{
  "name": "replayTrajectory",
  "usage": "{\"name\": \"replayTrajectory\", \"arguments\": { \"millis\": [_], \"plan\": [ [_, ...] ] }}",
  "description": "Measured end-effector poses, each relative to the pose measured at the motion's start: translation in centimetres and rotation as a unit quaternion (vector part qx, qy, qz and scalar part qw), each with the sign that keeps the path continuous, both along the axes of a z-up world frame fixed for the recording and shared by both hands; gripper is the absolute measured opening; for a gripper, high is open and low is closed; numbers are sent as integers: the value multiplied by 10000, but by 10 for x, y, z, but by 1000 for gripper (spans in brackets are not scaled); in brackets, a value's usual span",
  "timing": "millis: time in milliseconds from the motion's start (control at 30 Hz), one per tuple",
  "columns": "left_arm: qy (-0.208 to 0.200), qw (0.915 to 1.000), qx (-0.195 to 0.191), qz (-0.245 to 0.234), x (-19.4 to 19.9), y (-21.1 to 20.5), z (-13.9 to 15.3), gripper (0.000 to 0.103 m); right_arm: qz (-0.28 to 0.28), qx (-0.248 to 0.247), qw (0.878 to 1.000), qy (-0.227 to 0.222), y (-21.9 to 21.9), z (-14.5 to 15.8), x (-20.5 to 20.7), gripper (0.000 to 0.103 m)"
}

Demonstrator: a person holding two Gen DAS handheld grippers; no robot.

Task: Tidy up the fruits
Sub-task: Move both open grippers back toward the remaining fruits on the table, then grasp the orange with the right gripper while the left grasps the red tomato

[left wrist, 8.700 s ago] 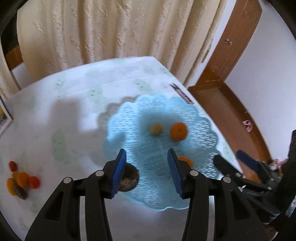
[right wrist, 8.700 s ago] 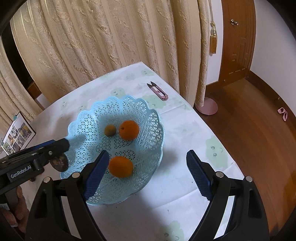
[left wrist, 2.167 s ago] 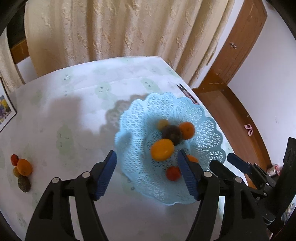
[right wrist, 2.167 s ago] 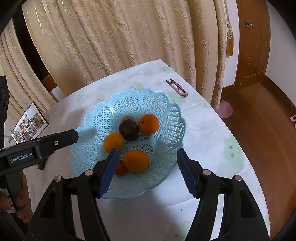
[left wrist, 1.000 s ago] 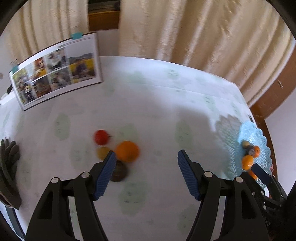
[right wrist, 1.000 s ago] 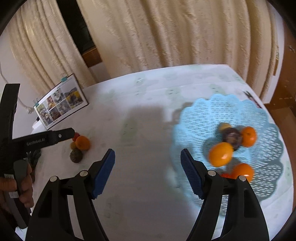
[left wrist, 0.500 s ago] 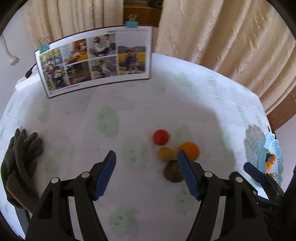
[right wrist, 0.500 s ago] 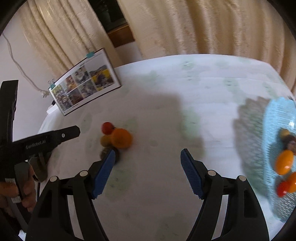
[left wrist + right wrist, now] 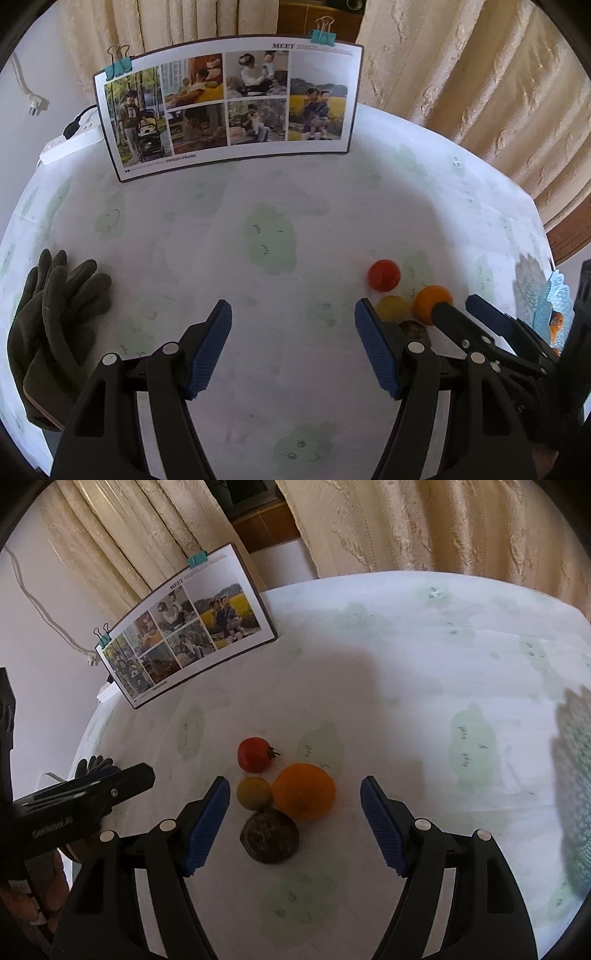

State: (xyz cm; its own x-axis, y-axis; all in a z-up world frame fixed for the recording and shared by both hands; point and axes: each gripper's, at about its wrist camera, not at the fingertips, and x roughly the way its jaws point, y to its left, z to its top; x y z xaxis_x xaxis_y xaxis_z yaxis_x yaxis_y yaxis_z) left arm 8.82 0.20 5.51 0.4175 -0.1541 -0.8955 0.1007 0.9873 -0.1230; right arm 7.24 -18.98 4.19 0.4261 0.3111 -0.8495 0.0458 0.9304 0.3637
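1. Fruit pile on the table is now the focus: both wrist views have swung away from the blue basket [image 9: 546, 306], which two seconds ago filled them and now shows only as a sliver at the far right edge of the left view.
2. Right gripper [image 9: 294, 818] has arrived over the remaining cluster. Its jaws stand wide and empty, with the orange [image 9: 304, 791], the small yellow fruit [image 9: 253, 793] and the dark brown fruit [image 9: 269, 835] lying between its fingers in the view, not gripped.
3. Red tomato [image 9: 253, 754] sits just beyond them, on the far side of the cluster; all four pieces lie close together.
4. Left gripper [image 9: 293, 347] is also wide and empty, over bare tablecloth [image 9: 258, 192] to the left of the pile, near the dark gloves [image 9: 55, 314] and facing the photo board [image 9: 229, 107].
5. Meaning, as I judge it: a batch is already in the basket, and the next pick is being lined up, most likely the orange or the dark fruit.
6. Crowding is the risk: closing on one fruit may nudge its neighbours away.
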Motion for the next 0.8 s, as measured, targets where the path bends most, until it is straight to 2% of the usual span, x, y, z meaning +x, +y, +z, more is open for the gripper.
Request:
{"name": "replayTrajectory", "arguments": {
  "millis": [67, 100, 133, 300, 567, 800],
  "plan": [
    [23, 10000, 10, -17, 2, 2, -3, 69, 13, 13, 10000, 63, 4, -7, 5, 70],
    [32, 10000, 7, -24, 3, 3, -4, 69, 25, 20, 9999, 121, 6, -11, 7, 63],
    [40, 10000, 2, -34, 4, 3, -4, 69, 24, 16, 9999, 170, 8, -15, 8, 61],
    [101, 9999, -30, -84, 9, 3, -10, 69, 16, 32, 9998, 206, 8, -19, 10, 40],
    [125, 9993, -110, -323, 18, -14, -17, 69, -114, -167, 9998, 4, -5, -1, -4, 40],
    [123, 9978, -214, -618, 24, -45, -22, 69, -485, -382, 9981, 26, -33, 6, -20, 40]
  ]
}}
